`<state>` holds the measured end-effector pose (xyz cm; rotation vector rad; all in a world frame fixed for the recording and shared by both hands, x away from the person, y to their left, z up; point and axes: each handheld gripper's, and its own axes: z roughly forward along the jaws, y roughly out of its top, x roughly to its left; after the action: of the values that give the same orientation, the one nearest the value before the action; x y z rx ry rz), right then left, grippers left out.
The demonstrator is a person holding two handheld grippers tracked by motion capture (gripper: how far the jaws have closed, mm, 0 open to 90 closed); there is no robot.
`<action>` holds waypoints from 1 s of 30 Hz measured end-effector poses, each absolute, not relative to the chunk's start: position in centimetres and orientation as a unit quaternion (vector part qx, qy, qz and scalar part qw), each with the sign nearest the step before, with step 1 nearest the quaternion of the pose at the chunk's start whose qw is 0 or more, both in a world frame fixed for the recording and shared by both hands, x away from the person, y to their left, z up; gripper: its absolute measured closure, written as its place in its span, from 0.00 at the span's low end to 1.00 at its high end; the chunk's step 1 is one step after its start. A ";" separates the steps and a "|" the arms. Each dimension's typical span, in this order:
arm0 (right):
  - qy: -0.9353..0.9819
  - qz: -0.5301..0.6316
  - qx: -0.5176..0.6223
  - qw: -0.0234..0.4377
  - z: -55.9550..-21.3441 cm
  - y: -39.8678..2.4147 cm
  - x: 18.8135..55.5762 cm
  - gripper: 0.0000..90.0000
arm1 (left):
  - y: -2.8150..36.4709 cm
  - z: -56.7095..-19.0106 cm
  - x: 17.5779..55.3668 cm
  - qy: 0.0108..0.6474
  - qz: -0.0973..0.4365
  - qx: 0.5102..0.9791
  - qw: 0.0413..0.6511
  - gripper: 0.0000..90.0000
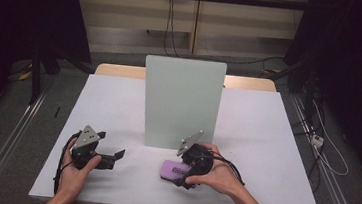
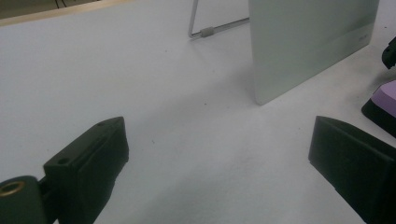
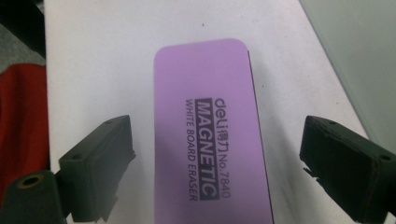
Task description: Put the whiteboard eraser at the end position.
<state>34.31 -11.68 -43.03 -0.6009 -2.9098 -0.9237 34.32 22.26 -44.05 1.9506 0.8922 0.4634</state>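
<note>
Purple and flat on the table (image 1: 118, 106), the whiteboard eraser (image 3: 212, 135) lies lengthwise between my right gripper (image 3: 215, 163), whose jaws stand wide and clear of its long sides. I judge this a grasp about to be made: I'd keep the eraser centred, lower until the pads flank its sides, then close squarely. My left gripper (image 2: 219, 163) waits with jaws wide, empty, near the upright board (image 1: 182, 102).

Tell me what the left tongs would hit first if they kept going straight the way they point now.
Probably the near bottom corner of the pale green board standing on the table. The left tongs are open with nothing between them. The purple eraser lies off to one side, though depth is hard to judge.
</note>
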 end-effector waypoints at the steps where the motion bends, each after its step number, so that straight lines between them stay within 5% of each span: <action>1: -0.934 -0.299 -0.194 0.014 -43.0 -11.7 34.3 0.11 | 22.3 -44.0 34.3 0.360 0.189 0.792 0.456 0.05; 30: -0.867 -0.379 -0.313 -0.079 -42.2 -15.7 33.5 0.14 | 22.7 -43.9 34.3 0.379 0.193 0.781 0.457 0.05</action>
<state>33.54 -15.75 -42.22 -1.0363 -2.8702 -1.2562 34.30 22.67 -43.92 1.9259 0.9337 0.4747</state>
